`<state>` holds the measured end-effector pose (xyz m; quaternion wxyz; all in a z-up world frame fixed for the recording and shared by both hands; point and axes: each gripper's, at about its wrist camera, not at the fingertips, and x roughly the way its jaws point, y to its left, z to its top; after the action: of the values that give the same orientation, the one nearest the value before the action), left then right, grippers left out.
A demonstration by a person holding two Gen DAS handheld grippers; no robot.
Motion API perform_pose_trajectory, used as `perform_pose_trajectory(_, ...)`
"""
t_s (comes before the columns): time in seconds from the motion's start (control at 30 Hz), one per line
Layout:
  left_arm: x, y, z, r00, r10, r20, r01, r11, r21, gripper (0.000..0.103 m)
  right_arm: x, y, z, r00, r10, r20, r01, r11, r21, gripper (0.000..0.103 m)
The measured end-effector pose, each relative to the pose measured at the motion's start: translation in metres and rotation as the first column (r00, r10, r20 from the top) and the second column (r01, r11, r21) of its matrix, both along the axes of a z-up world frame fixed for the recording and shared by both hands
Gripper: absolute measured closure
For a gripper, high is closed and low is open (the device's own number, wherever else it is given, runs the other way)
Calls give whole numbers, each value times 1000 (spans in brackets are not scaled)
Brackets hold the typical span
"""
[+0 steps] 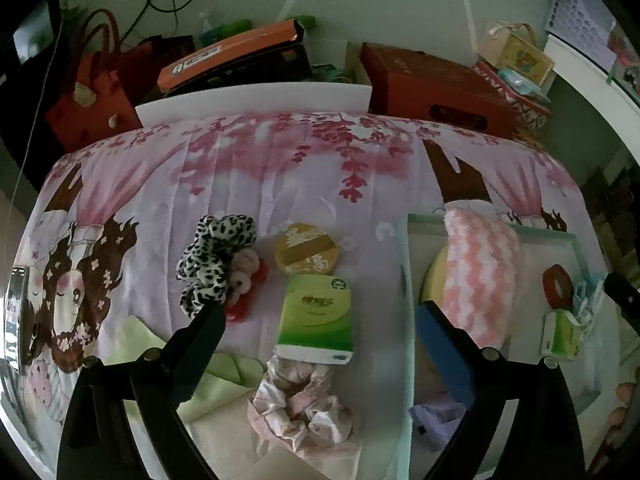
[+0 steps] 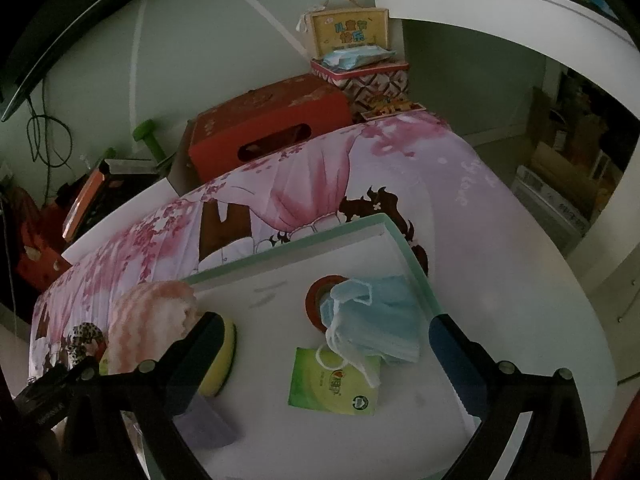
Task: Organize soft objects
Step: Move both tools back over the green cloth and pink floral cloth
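My left gripper (image 1: pixel 320 312) is open and empty above the cloth-covered table. Between its fingers lie a green tissue pack (image 1: pixel 318 318) and a pink satin scrunchie (image 1: pixel 300 408). A leopard scrunchie (image 1: pixel 214 264) and a red-pink one (image 1: pixel 244 284) lie by the left finger. A green cloth (image 1: pixel 208 376) lies under it. My right gripper (image 2: pixel 326 348) is open and empty over the white tray (image 2: pixel 280 264). The tray holds a blue face mask (image 2: pixel 372 320), a green tissue pack (image 2: pixel 332 380), a red tape roll (image 2: pixel 316 292), a yellow sponge (image 2: pixel 220 360) and a pink-white towel (image 2: pixel 152 316).
A round gold tin (image 1: pixel 306 254) sits beyond the tissue pack. Red boxes (image 1: pixel 432 88) and bags (image 1: pixel 88 96) crowd behind the table's far edge. A lilac cloth (image 2: pixel 204 424) lies in the tray's near corner. A white shelf (image 2: pixel 520 4) stands at the right.
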<state>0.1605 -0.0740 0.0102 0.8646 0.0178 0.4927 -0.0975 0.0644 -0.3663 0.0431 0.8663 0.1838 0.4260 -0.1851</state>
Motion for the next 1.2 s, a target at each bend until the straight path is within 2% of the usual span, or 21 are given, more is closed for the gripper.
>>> perform_pose_trajectory(0.37,4,31,6,998,59,4,-59,998,-10,7,4,11,4,1000,26,5,-26,1000,-13,0)
perform_pose_trajectory(0.47,5,57,10,992,127,14,-127,992,-2,7,6,19,11,999,20,39,-19,1000,-25,0)
perform_pose_trajectory(0.57,5,90,16,975,219,24,-219,976,0,7,12,39,20,992,80,94,-80,997,-8,0)
perform_pose_trajectory(0.77,-4,138,19,943,332,29,-332,943,-10,7,27,96,32,956,249,157,-250,968,-10,0)
perform_pose_trajectory(0.93,-10,156,14,933,360,5,-360,933,-20,7,33,145,35,912,374,170,-377,926,-17,0)
perform_pose_trajectory(1.07,-14,158,9,937,350,-13,-350,937,-15,7,37,185,26,871,472,134,-472,881,-33,0)
perform_pose_trajectory(1.2,-15,158,-4,942,333,-48,-333,943,8,7,41,215,9,839,541,54,-540,841,-36,0)
